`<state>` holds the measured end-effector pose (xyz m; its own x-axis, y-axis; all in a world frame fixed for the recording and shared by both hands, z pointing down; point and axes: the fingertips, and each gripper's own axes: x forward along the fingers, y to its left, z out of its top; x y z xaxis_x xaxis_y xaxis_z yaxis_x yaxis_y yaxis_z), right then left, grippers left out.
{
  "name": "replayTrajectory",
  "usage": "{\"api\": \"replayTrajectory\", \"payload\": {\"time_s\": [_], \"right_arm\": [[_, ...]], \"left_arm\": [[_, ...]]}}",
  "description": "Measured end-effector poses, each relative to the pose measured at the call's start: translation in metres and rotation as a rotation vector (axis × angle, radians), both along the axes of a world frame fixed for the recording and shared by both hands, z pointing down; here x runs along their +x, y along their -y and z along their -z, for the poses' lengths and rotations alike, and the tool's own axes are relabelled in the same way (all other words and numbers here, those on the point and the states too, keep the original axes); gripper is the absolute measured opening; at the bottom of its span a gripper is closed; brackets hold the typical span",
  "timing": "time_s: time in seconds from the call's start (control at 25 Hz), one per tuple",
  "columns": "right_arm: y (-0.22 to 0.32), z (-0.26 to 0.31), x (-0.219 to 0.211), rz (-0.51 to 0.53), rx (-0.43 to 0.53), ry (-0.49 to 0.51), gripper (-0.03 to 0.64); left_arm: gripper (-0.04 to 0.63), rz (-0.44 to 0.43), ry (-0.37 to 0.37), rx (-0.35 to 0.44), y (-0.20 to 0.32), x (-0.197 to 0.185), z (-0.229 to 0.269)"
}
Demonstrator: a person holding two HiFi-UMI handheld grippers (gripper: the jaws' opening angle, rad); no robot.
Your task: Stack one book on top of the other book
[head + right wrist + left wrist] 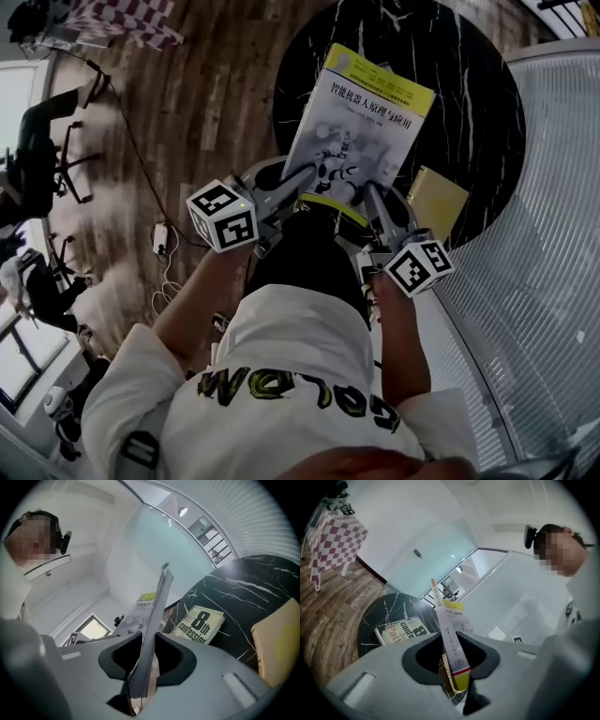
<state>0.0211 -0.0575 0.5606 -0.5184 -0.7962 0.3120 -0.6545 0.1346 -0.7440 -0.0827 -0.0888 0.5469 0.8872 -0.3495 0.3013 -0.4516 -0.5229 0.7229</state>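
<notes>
A grey book with a yellow band (361, 117) hangs over the round black marble table (487, 103), held by its near edge from both sides. My left gripper (298, 184) is shut on its left corner, where the spine (450, 637) stands between the jaws. My right gripper (370, 195) is shut on the right corner, where the book's edge (152, 630) runs up between the jaws. A second book, printed "8th Confession" (199, 625), lies flat on the table (375, 616) ahead of both grippers (401, 631). The head view does not show it; the held book covers that spot.
A tan block (438, 201) sits on the table's right side (276, 641). A curved ribbed white wall (553, 216) closes the right. To the left are wooden floor with a cable (159, 239), office chairs (47, 155) and a checkered-cloth table (335, 541).
</notes>
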Motion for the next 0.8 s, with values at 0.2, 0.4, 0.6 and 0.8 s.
{"api": "replayTrajectory", "payload": {"time_s": [0.2, 0.4, 0.6, 0.8], "right_arm": [[-0.003, 0.063, 0.01, 0.024, 0.053, -0.006, 0.09], [-0.017, 0.092, 0.015, 0.044, 0.095, -0.01, 0.089], [-0.038, 0.106, 0.02, 0.045, 0.101, -0.013, 0.09], [-0.053, 0.102, 0.039, 0.005, 0.105, -0.023, 0.089]], "left_arm": [[0.087, 0.029, -0.015, 0.036, -0.007, 0.008, 0.063], [0.087, 0.059, -0.022, 0.079, -0.025, 0.012, 0.093], [0.091, 0.054, -0.03, 0.073, -0.045, 0.016, 0.102], [0.091, 0.019, -0.044, 0.079, -0.056, 0.036, 0.098]]}}
